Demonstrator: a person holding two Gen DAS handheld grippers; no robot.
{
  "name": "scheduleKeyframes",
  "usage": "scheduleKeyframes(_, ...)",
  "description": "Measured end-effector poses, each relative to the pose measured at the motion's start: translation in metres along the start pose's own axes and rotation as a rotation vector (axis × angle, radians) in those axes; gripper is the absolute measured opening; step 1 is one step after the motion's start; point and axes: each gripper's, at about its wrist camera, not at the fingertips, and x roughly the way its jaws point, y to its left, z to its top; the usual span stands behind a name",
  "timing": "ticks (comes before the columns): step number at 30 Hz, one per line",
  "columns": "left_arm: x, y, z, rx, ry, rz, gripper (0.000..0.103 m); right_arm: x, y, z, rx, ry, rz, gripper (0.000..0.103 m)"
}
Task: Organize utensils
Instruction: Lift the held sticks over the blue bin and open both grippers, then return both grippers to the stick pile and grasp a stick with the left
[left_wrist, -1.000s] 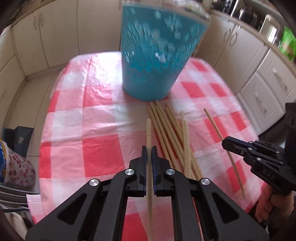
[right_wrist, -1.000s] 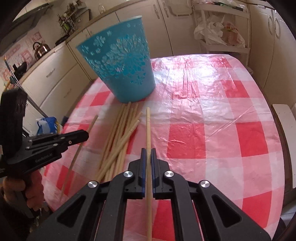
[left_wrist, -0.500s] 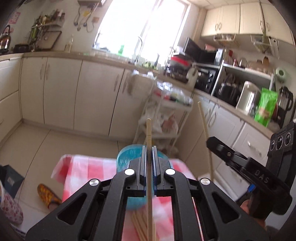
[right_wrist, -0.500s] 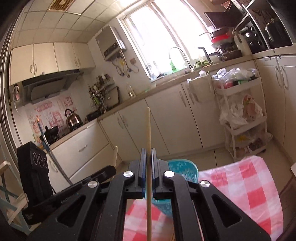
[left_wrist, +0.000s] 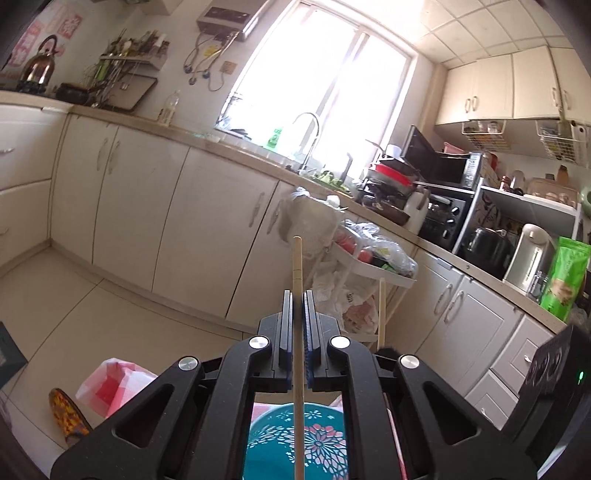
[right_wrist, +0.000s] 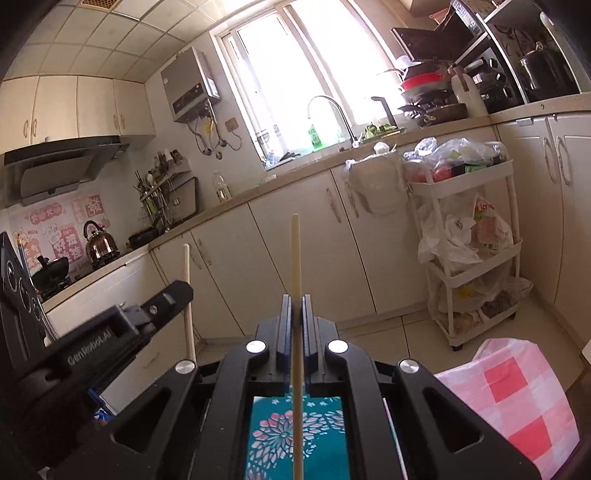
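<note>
My left gripper (left_wrist: 297, 295) is shut on a wooden chopstick (left_wrist: 297, 258) that stands upright, its lower end over the open mouth of the teal patterned basket (left_wrist: 273, 450). My right gripper (right_wrist: 296, 299) is shut on another wooden chopstick (right_wrist: 295, 251), also upright above the same basket (right_wrist: 317, 435). The left gripper with its chopstick (right_wrist: 187, 280) shows at the left of the right wrist view. The right gripper's chopstick (left_wrist: 381, 310) shows just right of my left fingers.
The red-and-white checked tablecloth (right_wrist: 524, 402) lies under the basket, its corner also in the left wrist view (left_wrist: 110, 384). A white trolley (right_wrist: 476, 236) with bags stands by the cabinets. A slipper (left_wrist: 66, 417) lies on the floor.
Both grippers have tilted up from the table to hold their chopsticks upright, and have come close together over the basket mouth.
</note>
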Motion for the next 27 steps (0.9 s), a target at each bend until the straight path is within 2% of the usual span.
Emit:
scheduleKeyframes(5, 0.011, 0.006, -0.023, 0.039, 0.035, 0.036, 0.005, 0.005, -0.012, -0.024, 0.000, 0.073, -0.006, 0.008)
scheduleKeyframes(6, 0.011, 0.005, -0.028, 0.054, 0.050, 0.041, 0.005, 0.004, -0.013, -0.027, -0.001, 0.085, -0.004, 0.012)
scheduleKeyframes(7, 0.010, 0.005, -0.033, 0.063, 0.062, 0.049, 0.005, 0.001, -0.015, -0.030, 0.003, 0.094, -0.004, 0.022)
scheduleKeyframes(8, 0.007, 0.005, -0.036, 0.066, 0.072, 0.050, 0.005, -0.005, -0.017, -0.032, 0.011, 0.097, -0.002, 0.027)
scheduleKeyframes(13, -0.026, 0.008, -0.054, 0.092, 0.130, 0.069, 0.011, -0.054, -0.026, -0.038, 0.040, 0.100, -0.004, 0.027)
scheduleKeyframes(14, -0.035, 0.008, -0.057, 0.103, 0.134, 0.074, 0.018, -0.068, -0.027, -0.041, 0.044, 0.109, -0.013, 0.027)
scheduleKeyframes(15, -0.048, 0.008, -0.061, 0.115, 0.137, 0.084, 0.031, -0.079, -0.029, -0.045, 0.043, 0.126, -0.019, 0.027)
scheduleKeyframes(16, -0.061, 0.009, -0.065, 0.120, 0.144, 0.099, 0.039, -0.090, -0.031, -0.052, 0.041, 0.153, -0.027, 0.027)
scheduleKeyframes(17, -0.072, 0.009, -0.070, 0.120, 0.154, 0.110, 0.052, -0.101, -0.033, -0.061, 0.037, 0.191, -0.034, 0.027)
scheduleKeyframes(18, -0.083, 0.011, -0.076, 0.118, 0.170, 0.112, 0.056, -0.109, -0.034, -0.071, 0.034, 0.228, -0.039, 0.027)
scheduleKeyframes(20, -0.103, 0.014, -0.093, 0.122, 0.231, 0.110, 0.062, -0.123, -0.038, -0.100, 0.026, 0.329, -0.047, 0.027)
scheduleKeyframes(23, -0.118, 0.013, -0.131, 0.172, 0.363, 0.111, 0.064, -0.137, -0.045, -0.140, 0.041, 0.448, -0.079, 0.027)
scheduleKeyframes(27, -0.121, 0.001, -0.187, 0.268, 0.532, 0.089, 0.064, -0.154, -0.058, -0.171, 0.069, 0.514, -0.128, 0.027)
